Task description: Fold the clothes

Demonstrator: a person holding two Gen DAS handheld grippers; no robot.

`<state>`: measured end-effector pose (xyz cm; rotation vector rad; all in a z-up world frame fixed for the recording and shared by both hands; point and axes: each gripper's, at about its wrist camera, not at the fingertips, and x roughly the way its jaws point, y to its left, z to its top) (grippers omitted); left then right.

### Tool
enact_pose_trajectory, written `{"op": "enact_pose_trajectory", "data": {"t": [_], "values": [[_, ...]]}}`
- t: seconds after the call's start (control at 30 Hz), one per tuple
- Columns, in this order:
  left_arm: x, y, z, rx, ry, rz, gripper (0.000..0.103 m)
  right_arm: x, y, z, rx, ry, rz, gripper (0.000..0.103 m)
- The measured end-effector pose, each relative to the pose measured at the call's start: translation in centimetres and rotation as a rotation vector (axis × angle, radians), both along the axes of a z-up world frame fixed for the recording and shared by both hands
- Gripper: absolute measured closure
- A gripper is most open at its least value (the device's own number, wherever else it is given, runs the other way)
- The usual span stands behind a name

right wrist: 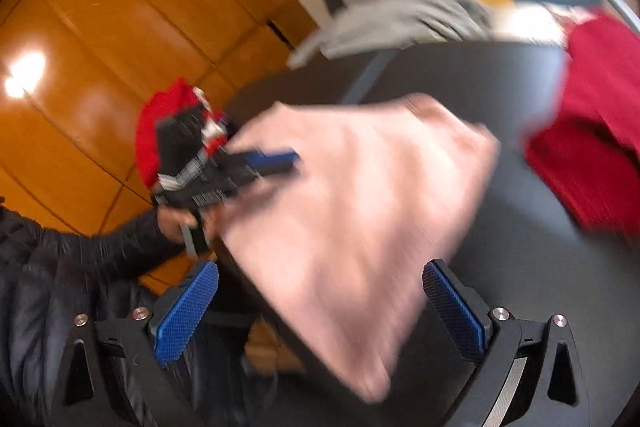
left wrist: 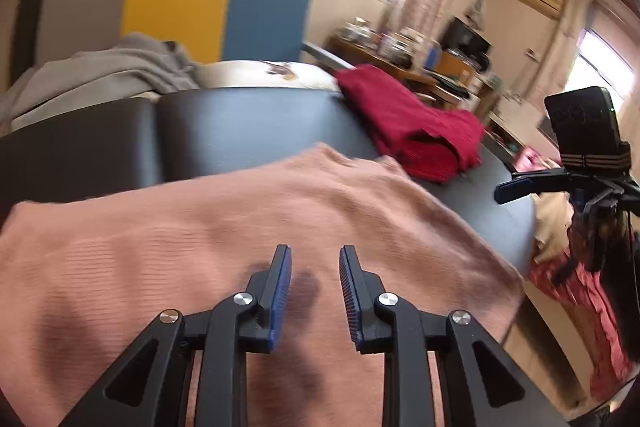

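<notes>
A pink knit garment (left wrist: pixel 224 227) lies spread on the dark table (left wrist: pixel 248 115); it also shows, blurred, in the right wrist view (right wrist: pixel 360 211). My left gripper (left wrist: pixel 315 255) hovers just above its middle, jaws partly open and empty. It also appears in the right wrist view (right wrist: pixel 276 159) at the garment's left edge. My right gripper (right wrist: pixel 320 283) is wide open over the garment's near corner, holding nothing. It appears in the left wrist view (left wrist: pixel 516 189) beyond the table's right edge.
A folded red garment (left wrist: pixel 416 123) lies at the table's far right, also in the right wrist view (right wrist: pixel 592 123). A grey garment (left wrist: pixel 108 71) lies beyond the table's far left. A yellow-and-blue panel (left wrist: pixel 216 7) stands behind. A cluttered desk (left wrist: pixel 400 59) is at the right.
</notes>
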<state>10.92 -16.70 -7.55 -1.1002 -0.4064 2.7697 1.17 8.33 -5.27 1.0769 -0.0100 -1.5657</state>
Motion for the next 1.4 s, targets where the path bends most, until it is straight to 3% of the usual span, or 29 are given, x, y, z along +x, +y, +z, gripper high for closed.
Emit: {"op": "enact_pose_trajectory", "data": {"t": [0.1, 0.2, 0.23, 0.33, 0.4, 0.47, 0.63, 0.73, 0.83, 0.9, 1.03, 1.1, 1.2, 1.3, 1.4], "values": [[0.8, -2.5, -0.3, -0.035, -0.006, 0.076, 0.077, -0.9, -5.6, -1.0, 0.004, 0.027, -0.004, 0.0], [1.4, -5.2, -1.9, -0.107, -0.07, 0.172, 0.077, -2.3, -9.3, -3.8, 0.127, 0.066, -0.101, 0.0], [1.8, -6.2, -2.7, -0.086, -0.084, 0.183, 0.077, -2.8, -10.5, -4.8, 0.175, 0.08, -0.136, 0.0], [3.1, -8.5, -4.0, 0.089, -0.022, 0.218, 0.08, -3.6, -10.5, -8.2, 0.349, 0.193, -0.25, 0.0], [3.2, -8.6, -4.4, 0.139, -0.005, 0.252, 0.081, -2.8, -10.0, -8.7, 0.32, 0.288, -0.253, 0.0], [2.8, -8.0, -4.5, 0.129, 0.002, 0.256, 0.081, -2.6, -9.8, -8.8, 0.327, 0.324, -0.264, 0.0], [2.5, -6.9, -4.7, 0.2, 0.02, 0.256, 0.081, -4.0, -7.5, -9.0, 0.325, 0.309, -0.265, 0.0], [4.4, -7.1, -3.2, 0.179, 0.024, 0.255, 0.079, -3.5, -6.8, -9.1, 0.325, 0.301, -0.276, 0.0], [6.3, -7.4, -1.7, 0.158, 0.029, 0.254, 0.068, -2.7, -6.0, -9.0, 0.309, 0.317, -0.297, 0.0], [8.6, -10.2, -0.5, 0.145, 0.022, 0.319, 0.059, -2.7, -6.4, -9.0, 0.309, 0.319, -0.302, 0.0], [12.7, -16.0, 1.1, 0.16, 0.006, 0.407, 0.049, -2.5, -6.0, -9.0, 0.311, 0.325, -0.304, 0.0], [12.5, -18.6, 0.6, 0.213, -0.053, 0.375, 0.047, -2.4, -5.9, -8.9, 0.31, 0.328, -0.306, 0.0], [11.4, -21.3, -1.2, 0.216, -0.135, 0.381, 0.047, -2.3, -6.0, -8.9, 0.312, 0.331, -0.31, 0.0], [10.0, -23.0, -3.7, 0.319, -0.19, 0.316, 0.046, -2.4, -6.5, -8.9, 0.312, 0.334, -0.311, 0.0], [8.3, -22.8, -5.1, 0.311, -0.221, 0.261, 0.043, -2.6, -6.5, -8.9, 0.308, 0.33, -0.311, 0.0]]}}
